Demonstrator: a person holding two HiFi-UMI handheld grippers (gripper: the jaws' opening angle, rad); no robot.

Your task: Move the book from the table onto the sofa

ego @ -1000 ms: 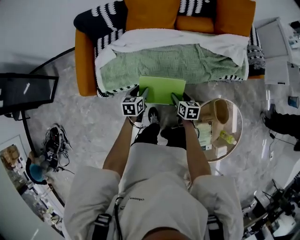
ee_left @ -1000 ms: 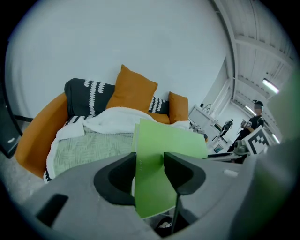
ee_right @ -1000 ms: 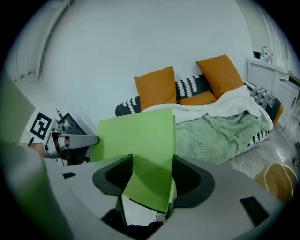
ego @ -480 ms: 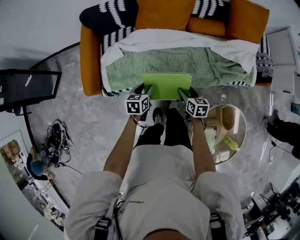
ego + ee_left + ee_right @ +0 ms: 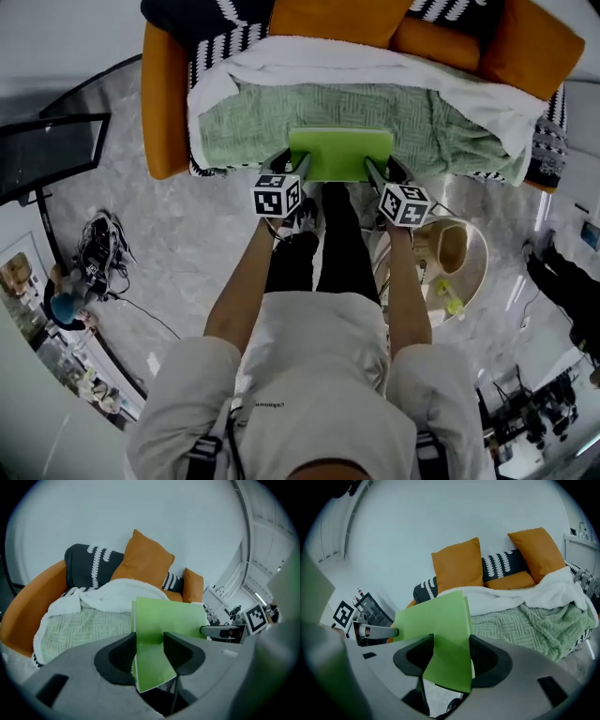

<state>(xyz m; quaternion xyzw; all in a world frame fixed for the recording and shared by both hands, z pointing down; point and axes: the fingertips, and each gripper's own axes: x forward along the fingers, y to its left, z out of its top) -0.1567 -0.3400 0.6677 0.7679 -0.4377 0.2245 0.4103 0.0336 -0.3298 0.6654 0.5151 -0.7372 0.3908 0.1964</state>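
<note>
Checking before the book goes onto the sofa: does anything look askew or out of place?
Nothing serious. The green book is held level, with the left gripper and right gripper each shut on one side edge. Only the white throw lies bunched along the back of the green blanket.

- Living-room mock-up inside a lab.
- Home side: orange sofa, cushions, round side table, marble-look floor.
- Lab side: loose cables, cluttered gear at the room edges.

Green book — horiz. (closed), over orange sofa front edge
</note>
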